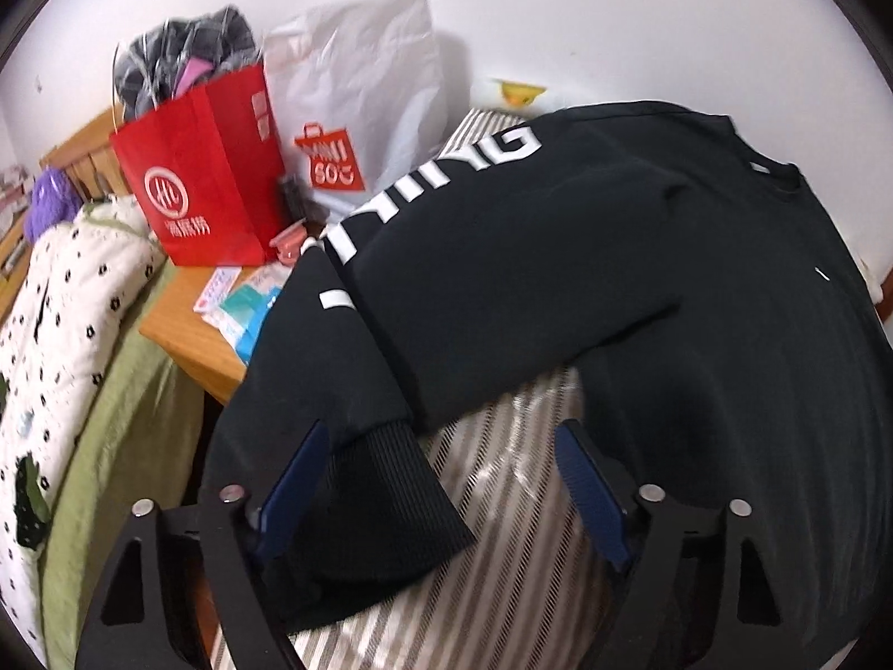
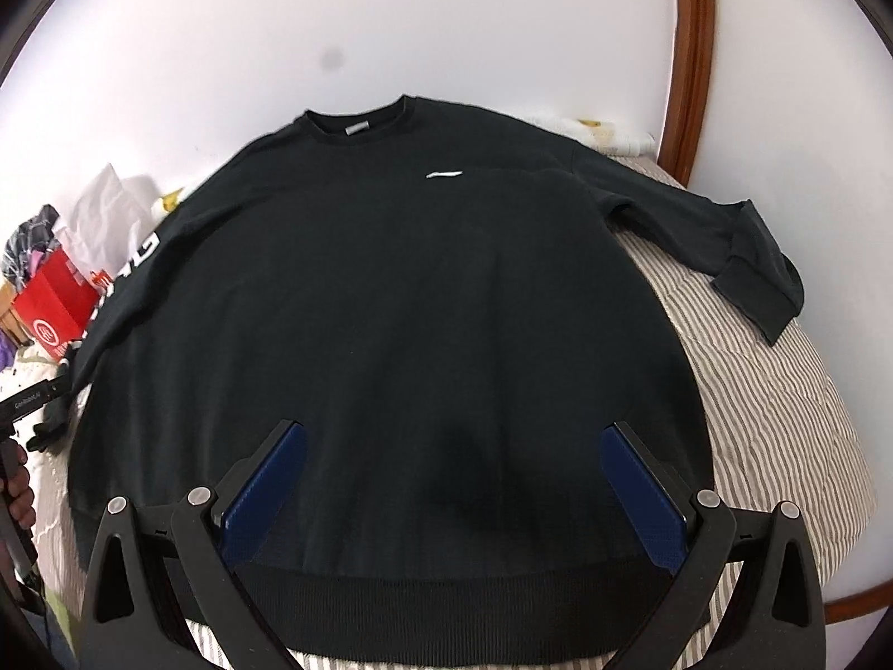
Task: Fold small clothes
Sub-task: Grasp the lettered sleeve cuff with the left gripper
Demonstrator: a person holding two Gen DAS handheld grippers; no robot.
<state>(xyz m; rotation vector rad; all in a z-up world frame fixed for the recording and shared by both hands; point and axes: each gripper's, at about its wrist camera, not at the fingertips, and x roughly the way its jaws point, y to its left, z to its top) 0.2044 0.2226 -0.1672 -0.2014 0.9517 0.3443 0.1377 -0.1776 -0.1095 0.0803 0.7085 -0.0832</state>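
A black sweatshirt (image 2: 390,307) lies flat, front up, on a striped bed cover (image 2: 781,419), collar at the far side and hem near me. My right gripper (image 2: 453,427) hovers open over the lower front, just above the ribbed hem (image 2: 446,608), with nothing pinched. One sleeve stretches out to the right, ending in its cuff (image 2: 764,290). In the left wrist view the sweatshirt (image 1: 614,279) has its lettered sleeve (image 1: 435,195) running toward me. That sleeve's ribbed cuff (image 1: 390,502) lies between the wide-apart fingers of my left gripper (image 1: 443,427), close to the left pad (image 1: 296,480); the right pad stands clear of it.
A red paper bag (image 1: 206,167) and a white plastic bag (image 1: 363,111) stand on a wooden nightstand (image 1: 190,335) left of the bed. A flowered white quilt (image 1: 67,307) lies further left. A curved wooden headboard (image 2: 692,56) rises at the right. A person's hand (image 2: 17,491) shows at the left edge.
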